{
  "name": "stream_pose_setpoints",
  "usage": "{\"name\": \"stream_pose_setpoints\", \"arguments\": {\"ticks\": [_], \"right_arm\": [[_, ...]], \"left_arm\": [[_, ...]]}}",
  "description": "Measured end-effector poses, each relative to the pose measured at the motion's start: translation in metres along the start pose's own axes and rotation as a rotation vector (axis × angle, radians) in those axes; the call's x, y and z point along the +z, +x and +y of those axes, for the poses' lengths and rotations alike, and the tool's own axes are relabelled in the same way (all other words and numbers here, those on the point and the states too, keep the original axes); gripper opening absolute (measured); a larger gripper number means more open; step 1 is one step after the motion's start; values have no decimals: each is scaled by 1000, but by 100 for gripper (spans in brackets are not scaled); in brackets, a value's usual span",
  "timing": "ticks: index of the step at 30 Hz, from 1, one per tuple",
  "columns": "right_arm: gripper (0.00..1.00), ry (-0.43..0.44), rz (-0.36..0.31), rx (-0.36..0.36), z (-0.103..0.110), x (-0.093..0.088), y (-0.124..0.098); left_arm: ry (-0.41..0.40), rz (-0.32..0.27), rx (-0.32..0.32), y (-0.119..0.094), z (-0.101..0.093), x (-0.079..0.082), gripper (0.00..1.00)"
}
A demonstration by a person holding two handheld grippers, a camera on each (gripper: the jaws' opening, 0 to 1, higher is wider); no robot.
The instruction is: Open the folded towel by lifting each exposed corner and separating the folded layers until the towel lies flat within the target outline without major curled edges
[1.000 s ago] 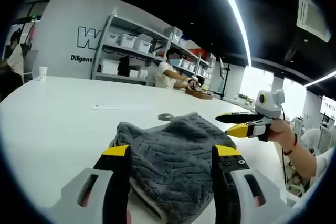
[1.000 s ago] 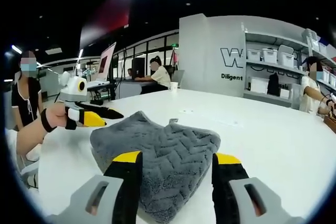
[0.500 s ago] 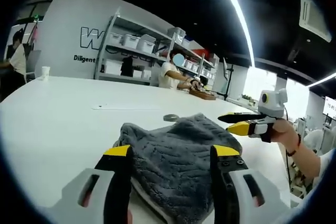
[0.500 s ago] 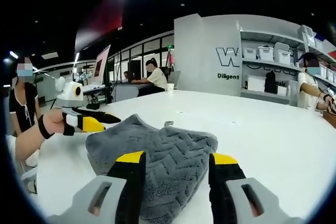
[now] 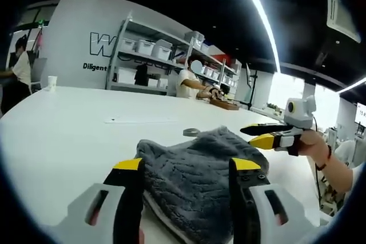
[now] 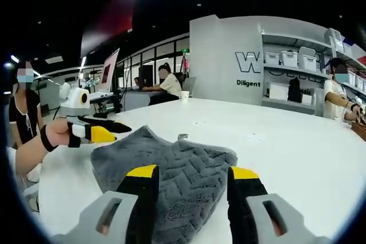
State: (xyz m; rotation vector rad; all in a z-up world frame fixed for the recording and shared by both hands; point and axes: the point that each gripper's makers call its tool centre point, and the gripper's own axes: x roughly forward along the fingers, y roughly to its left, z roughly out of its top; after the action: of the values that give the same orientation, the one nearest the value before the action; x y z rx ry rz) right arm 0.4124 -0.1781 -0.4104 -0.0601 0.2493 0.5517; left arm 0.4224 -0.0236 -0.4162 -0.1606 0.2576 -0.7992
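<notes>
Two grippers frame the scene, and both stand with their yellow-tipped jaws spread wide and nothing between them. In the left gripper view the left gripper [image 5: 186,167] hangs low over the near edge of the folded grey towel [image 5: 197,170], which lies on the white table [image 5: 63,135] directly ahead of the jaws and partly between them. From this side the towel's bulk stretches away from the gripper toward the far right, with a raised, rounded fold at its far edge and a paler under-layer showing at the near bottom edge. The right gripper [image 5: 260,135] enters from the right, held by a hand [image 5: 311,141], its jaws pointing left and hovering just beside the towel's far right corner; contact cannot be told. In the right gripper view the right gripper [image 6: 191,175] likewise sits low before the towel [image 6: 171,164], whose long axis runs left to right across the view, with a pointed corner rising at the far middle. The left gripper [image 6: 106,131] comes in from the left, just beside the towel's left corner. A small grey ring [image 5: 191,132] lies on the table just beyond the towel.
</notes>
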Motion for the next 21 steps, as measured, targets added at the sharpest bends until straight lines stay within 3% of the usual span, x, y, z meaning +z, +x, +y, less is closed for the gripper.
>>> {"name": "stream_pose_setpoints", "arguments": {"ticks": [21], "right_arm": [[44, -5, 22, -2, -11, 2, 11]], "left_arm": [[12, 13, 29, 11, 10, -4, 56]]}}
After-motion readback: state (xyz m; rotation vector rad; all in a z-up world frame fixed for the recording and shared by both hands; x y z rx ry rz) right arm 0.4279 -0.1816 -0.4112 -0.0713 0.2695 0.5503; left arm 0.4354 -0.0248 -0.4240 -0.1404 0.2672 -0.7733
